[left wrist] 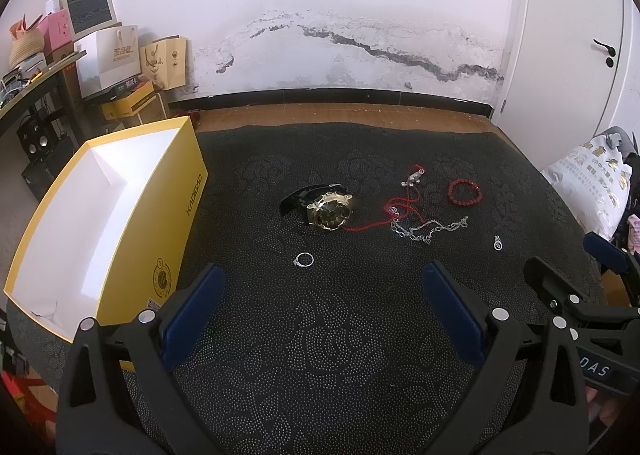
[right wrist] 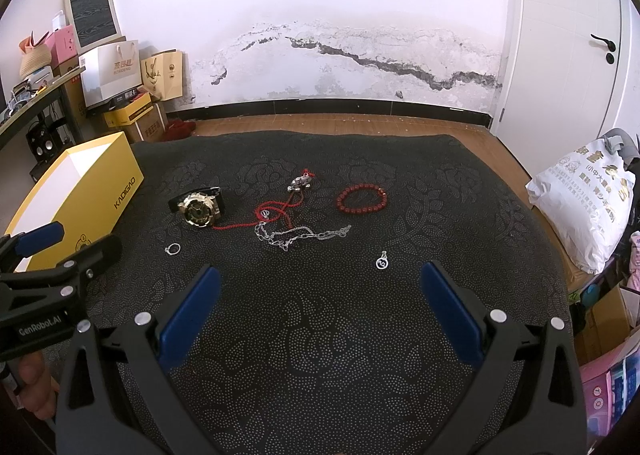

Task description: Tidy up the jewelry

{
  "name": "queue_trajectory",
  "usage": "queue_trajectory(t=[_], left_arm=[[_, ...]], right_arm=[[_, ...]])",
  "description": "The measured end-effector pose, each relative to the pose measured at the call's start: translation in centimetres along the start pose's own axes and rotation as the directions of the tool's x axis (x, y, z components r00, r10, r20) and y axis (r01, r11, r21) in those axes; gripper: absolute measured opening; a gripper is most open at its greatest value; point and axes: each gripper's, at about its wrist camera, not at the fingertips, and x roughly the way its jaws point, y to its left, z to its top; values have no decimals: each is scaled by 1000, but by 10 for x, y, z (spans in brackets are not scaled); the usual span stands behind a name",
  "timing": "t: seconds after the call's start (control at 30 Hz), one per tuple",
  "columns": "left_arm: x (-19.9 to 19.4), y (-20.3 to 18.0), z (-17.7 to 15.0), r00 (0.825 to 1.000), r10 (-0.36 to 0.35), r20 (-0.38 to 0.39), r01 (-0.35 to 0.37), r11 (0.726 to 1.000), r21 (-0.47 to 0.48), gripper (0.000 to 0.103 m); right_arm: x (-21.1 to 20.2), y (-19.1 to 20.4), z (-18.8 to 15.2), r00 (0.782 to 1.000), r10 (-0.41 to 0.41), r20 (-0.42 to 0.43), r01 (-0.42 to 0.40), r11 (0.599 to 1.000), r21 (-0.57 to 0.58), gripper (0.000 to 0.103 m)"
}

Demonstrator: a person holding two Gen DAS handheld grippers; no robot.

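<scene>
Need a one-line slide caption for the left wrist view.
Open left claw faces watch, ring and chains beside yellow box.

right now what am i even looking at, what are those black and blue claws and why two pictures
The claws are two hand-held grippers; a person carries one in each hand, and each has a wide-angle camera looking out along its fingers. One picture comes from the left gripper, the other from the right gripper. Each also catches the other gripper at its edge. Both are open and hold nothing.

On the dark patterned mat lie a gold watch, a red bead bracelet, a red cord with a silver charm, a silver chain, a ring and a small pendant. An open yellow box stands at the left, with nothing visible inside.
</scene>
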Motion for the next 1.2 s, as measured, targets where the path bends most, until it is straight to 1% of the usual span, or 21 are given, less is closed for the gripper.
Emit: queue_trajectory(t=[0.77,1.2], left_arm=[[1,0,-1,1000,-1,-5,1,1000,-4,97],[7,5,1,1000,-5,-24,5,1000,-10,97]], right_arm=[[-2,0,0,1000,0,-4,0,1000,-4,97],[-3,-2,3,1000,5,-3,-6,1000,-3,97]])
